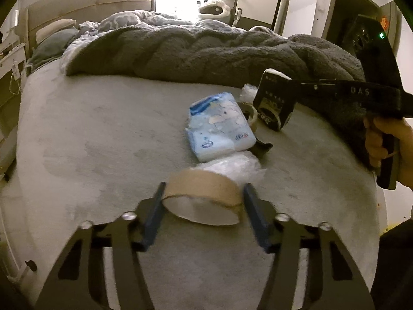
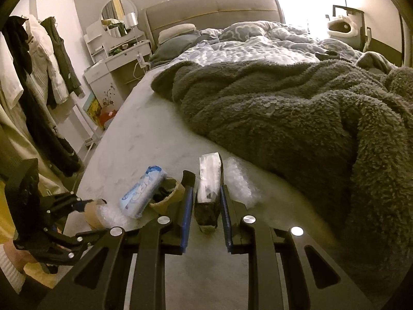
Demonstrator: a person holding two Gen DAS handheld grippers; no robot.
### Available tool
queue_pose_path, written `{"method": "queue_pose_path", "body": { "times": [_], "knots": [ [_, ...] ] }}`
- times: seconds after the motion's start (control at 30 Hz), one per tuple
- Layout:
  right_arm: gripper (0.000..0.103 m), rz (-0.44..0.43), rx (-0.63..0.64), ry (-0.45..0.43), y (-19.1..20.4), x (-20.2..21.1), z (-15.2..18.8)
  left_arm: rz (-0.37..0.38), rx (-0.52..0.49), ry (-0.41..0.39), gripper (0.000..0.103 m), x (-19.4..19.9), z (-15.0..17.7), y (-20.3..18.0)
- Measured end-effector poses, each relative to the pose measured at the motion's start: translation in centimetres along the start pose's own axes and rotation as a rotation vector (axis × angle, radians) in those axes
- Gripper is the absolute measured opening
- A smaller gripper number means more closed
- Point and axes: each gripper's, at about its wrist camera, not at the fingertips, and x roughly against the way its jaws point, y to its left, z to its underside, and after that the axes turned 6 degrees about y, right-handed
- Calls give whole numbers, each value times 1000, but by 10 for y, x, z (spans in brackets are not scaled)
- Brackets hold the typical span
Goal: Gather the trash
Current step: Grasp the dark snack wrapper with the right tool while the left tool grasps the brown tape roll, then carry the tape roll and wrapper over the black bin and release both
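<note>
On the grey bed sheet (image 1: 103, 134), my left gripper (image 1: 204, 188) is shut on a brown cardboard tape ring (image 1: 206, 201), one blue pad against each side. In the right wrist view the left gripper (image 2: 90, 202) shows at the lower left with the ring (image 2: 93, 215). My right gripper (image 2: 206, 183) is shut on a slim black box (image 2: 209, 170) with a pale top, held above the sheet. In the left wrist view the box (image 1: 271, 108) hangs at the right in the right gripper (image 1: 277, 95). Between them lie a blue-and-white tissue pack (image 1: 222, 126) (image 2: 143, 193) and crumpled clear plastic (image 1: 232, 168).
A second cardboard ring (image 1: 251, 113) (image 2: 167, 193) and bubble wrap (image 2: 237, 180) lie by the pack. A thick grey fleece blanket (image 2: 284, 108) covers the bed's far side. A dressing table (image 2: 121, 59) and hanging clothes (image 2: 38, 72) stand left of the bed. A hand (image 1: 387, 139) holds the right gripper.
</note>
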Motion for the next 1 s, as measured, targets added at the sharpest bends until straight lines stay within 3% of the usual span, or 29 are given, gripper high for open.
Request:
{"method": "queue_pose_path", "body": {
  "times": [0.3,0.5,0.67,0.77,0.83,0.87,0.97,1.0],
  "knots": [
    [20,-26,4,-29,14,9,-7,-6,58,-19,59,14,-1,0],
    [0,8,19,4,26,2,-13,-46,47,-2,59,25,6,1],
    [0,54,4,17,28,-2,-16,-55,53,-13,59,40,12,9],
    [0,6,8,28,26,-6,-15,-80,60,-14,58,47,15,14],
    [1,66,77,18,35,-6,-13,-76,71,-18,58,51,16,18],
    [6,76,103,17,40,-5,-13,-73,78,-26,58,55,16,20],
    [75,89,184,15,57,-9,-9,-65,99,-38,58,63,15,24],
    [75,88,201,12,60,-9,-8,-67,105,-45,58,66,16,26]
  ]
}}
